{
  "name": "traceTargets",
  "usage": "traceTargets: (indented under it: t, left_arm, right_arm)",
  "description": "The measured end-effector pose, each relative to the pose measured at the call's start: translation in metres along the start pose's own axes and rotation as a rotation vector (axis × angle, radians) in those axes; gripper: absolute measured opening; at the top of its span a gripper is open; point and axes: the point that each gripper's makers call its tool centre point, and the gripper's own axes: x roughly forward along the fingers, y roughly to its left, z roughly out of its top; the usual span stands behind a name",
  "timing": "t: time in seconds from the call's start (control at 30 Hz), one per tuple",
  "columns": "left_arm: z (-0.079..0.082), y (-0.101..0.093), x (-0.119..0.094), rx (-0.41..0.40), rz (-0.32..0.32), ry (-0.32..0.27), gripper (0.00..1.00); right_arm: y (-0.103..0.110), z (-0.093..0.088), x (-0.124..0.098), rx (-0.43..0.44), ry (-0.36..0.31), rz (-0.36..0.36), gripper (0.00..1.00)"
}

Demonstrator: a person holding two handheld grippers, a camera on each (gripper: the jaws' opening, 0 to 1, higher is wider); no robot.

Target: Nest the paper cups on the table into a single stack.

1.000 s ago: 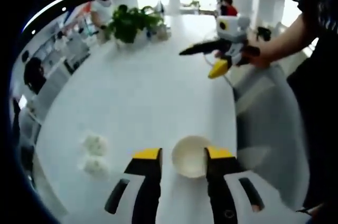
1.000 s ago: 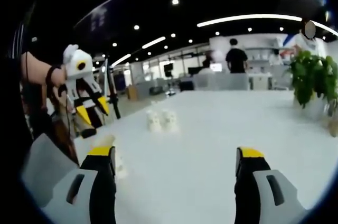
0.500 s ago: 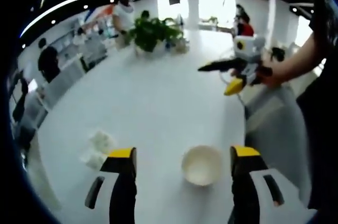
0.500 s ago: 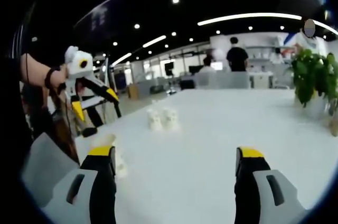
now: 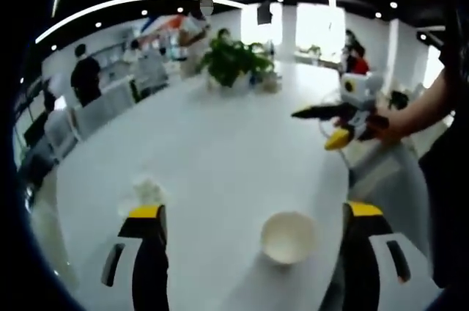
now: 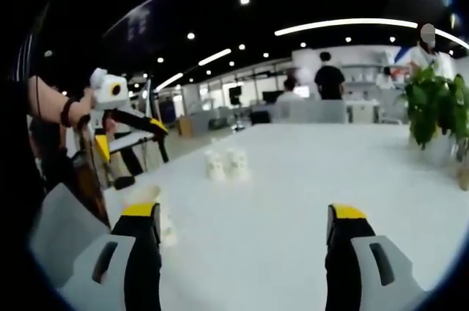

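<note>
Hovering over the table (image 5: 220, 149), the left claw (image 5: 258, 212) has its jaws wide apart and grips nothing. Left to right in the left gripper view: a small cluster of cups (image 5: 146, 192) just above the left jaw tip, blurred, count unclear; then one upright cup (image 5: 288, 236), mouth up, on the table between the jaw tips and nearer the right one, touching neither; further right, the right claw (image 5: 333, 126) held in the air over the table edge. In the right gripper view, the left claw (image 6: 128, 131) is at far left, a pale cup (image 6: 146, 197) just by the left jaw tip, and the cluster (image 6: 226, 165) further out; right claw (image 6: 245, 212) jaws are apart, empty. Judgement: left claw is nearer the single cup; the cluster lies to its left.
</note>
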Motion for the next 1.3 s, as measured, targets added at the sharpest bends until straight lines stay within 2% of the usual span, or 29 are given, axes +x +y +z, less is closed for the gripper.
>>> traceTargets:
  t: [0.27,0.37,0.53,0.63,0.9,1.03,1.2,1.3]
  left_arm:
    - [-0.005,0.007,-0.005,-0.066,0.035,-0.007,0.98]
    - [-0.006,0.013,-0.01,-0.107,0.062,-0.025,0.98]
    - [-0.009,0.022,-0.018,-0.131,0.097,-0.053,0.95]
    - [-0.009,0.028,-0.026,-0.154,0.124,-0.098,0.94]
    - [-0.02,0.039,-0.036,-0.229,0.184,-0.151,0.93]
    - [-0.026,0.041,-0.04,-0.216,0.212,-0.189,0.91]
    - [-0.031,0.041,-0.044,-0.247,0.23,-0.221,0.86]
    - [-0.025,0.045,-0.051,-0.206,0.264,-0.27,0.8]
  right_arm:
    - [0.002,0.0,-0.001,-0.002,0.005,0.003,0.92]
    - [0.004,0.0,-0.001,-0.008,0.008,0.012,0.92]
    - [0.005,-0.004,0.0,-0.011,0.018,0.019,0.92]
    - [0.007,-0.004,0.0,-0.01,0.024,0.025,0.92]
    - [0.011,-0.006,0.001,-0.008,0.038,0.037,0.91]
    - [0.014,-0.005,0.001,-0.011,0.048,0.051,0.91]
    - [0.012,0.0,-0.001,-0.032,0.063,0.063,0.91]
    - [0.01,0.005,0.0,-0.038,0.067,0.066,0.91]
